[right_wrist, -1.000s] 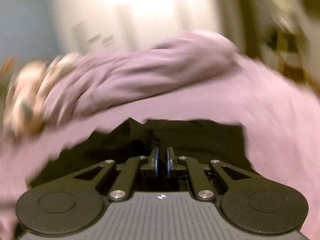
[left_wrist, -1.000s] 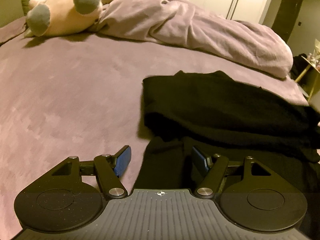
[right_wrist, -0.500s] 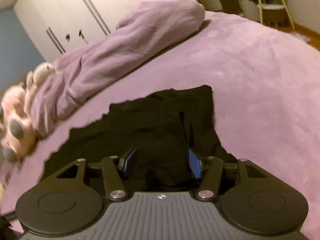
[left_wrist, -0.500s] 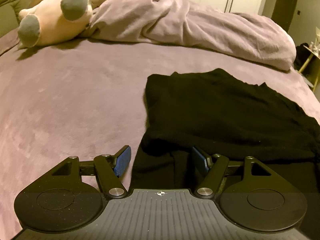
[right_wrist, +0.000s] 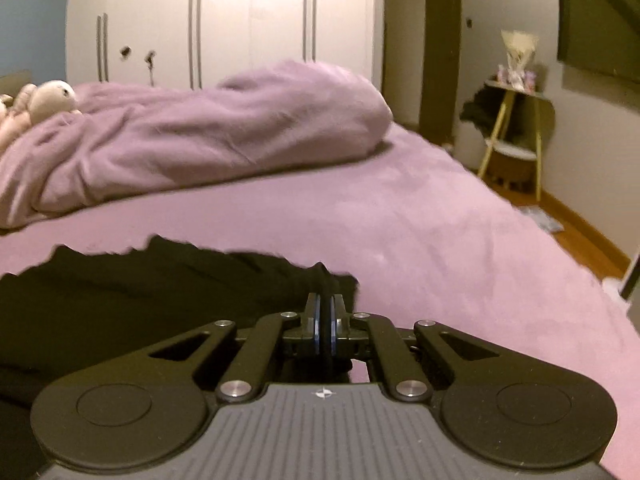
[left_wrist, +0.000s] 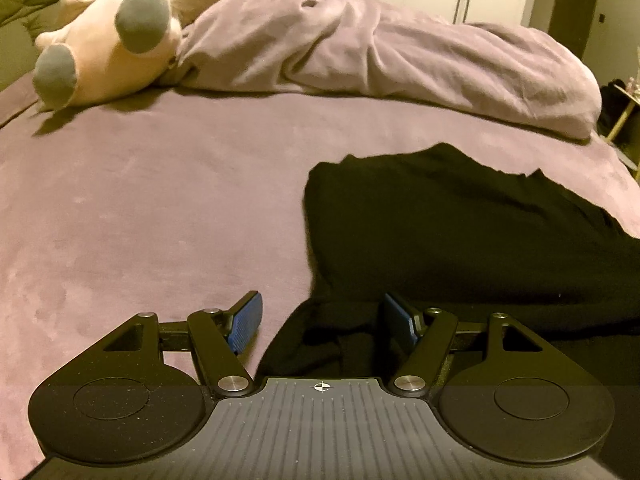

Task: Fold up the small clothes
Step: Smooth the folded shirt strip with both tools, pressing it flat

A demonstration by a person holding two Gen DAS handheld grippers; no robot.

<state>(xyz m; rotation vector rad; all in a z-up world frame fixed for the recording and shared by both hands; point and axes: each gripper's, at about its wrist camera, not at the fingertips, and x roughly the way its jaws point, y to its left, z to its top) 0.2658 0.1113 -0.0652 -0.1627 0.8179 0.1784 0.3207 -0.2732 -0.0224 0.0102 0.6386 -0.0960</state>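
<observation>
A black garment lies partly folded on the purple bed, right of centre in the left wrist view. My left gripper is open, its blue pads straddling the garment's near left corner without holding it. In the right wrist view the same black garment lies at lower left. My right gripper is shut on the garment's right edge, with black cloth pinched between the pads.
A rumpled purple duvet lies along the far side of the bed, with a pink plush toy at far left. White wardrobes stand behind. A small side table and wooden floor are beyond the bed's right edge.
My right gripper opened half a second ago and has now shut on the garment's right edge. My left gripper stayed open and the view drew slightly closer to the garment's corner.
</observation>
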